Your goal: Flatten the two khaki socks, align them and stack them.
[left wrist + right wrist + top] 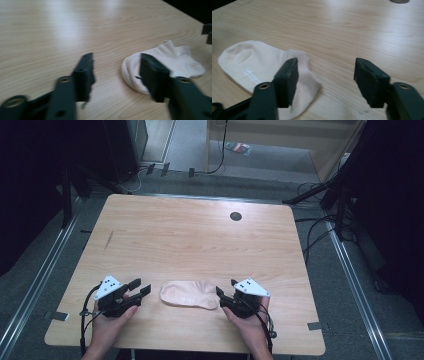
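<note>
A pale pink-white sock lies flat on the wooden table near its front edge, between my two grippers. My left gripper sits just left of the sock, jaws apart with nothing between them. In the left gripper view the sock lies behind the right jaw, and the left gripper is open over bare wood. My right gripper is at the sock's right end, jaws apart. In the right gripper view the sock lies to the left behind the left jaw; the right gripper holds nothing.
A small dark round hole sits in the tabletop toward the far side. Cables and dark stands crowd the floor to the right and behind. Metal rails run along the floor on both sides.
</note>
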`<state>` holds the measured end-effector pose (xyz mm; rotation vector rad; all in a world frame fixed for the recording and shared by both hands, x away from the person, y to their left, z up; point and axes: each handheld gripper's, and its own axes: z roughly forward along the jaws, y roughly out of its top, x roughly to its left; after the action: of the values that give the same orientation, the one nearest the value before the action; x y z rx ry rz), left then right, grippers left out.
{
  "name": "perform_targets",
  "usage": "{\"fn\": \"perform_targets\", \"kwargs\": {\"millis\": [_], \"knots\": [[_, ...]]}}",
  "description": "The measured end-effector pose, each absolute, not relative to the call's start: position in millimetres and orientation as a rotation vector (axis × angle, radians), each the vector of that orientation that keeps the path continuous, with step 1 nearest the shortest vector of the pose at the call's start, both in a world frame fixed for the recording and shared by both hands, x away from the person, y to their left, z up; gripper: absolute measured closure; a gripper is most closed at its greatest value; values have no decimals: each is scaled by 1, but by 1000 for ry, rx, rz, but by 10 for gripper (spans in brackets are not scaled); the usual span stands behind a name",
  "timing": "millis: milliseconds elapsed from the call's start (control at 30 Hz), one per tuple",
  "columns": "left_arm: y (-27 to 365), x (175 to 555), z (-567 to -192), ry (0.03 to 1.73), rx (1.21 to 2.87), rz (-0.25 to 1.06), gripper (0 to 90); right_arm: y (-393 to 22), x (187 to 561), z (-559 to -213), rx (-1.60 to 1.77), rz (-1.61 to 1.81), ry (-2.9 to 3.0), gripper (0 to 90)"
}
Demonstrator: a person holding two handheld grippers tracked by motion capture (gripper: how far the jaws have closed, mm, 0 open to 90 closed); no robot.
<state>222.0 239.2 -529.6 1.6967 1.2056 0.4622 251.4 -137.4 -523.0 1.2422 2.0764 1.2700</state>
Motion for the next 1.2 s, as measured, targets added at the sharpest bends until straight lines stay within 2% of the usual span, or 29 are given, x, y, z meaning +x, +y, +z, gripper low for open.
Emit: {"fn": "perform_targets", "kwargs": {"millis": [67, 133, 233, 300, 733, 1200], "knots": [[243, 223, -530, 1229, 1703, 474, 227, -144, 253, -523, 1257, 1260, 2057, 243], [250, 222, -529, 1219, 1687, 448, 129, -149, 253, -522, 1288, 1256, 2046, 152], [260, 222, -528, 1221, 1675, 462, 42, -163, 254, -519, 1337, 1241, 2027, 30], [268, 222, -529, 1240, 1655, 462, 30, -173, 256, -519, 1379, 1246, 2016, 0], [310, 225, -544, 1359, 1634, 556, 29, -230, 257, -532, 1399, 1162, 1941, 0], [348, 215, -546, 1373, 1622, 582, 16, -278, 252, -543, 1499, 1096, 1877, 0]]}}
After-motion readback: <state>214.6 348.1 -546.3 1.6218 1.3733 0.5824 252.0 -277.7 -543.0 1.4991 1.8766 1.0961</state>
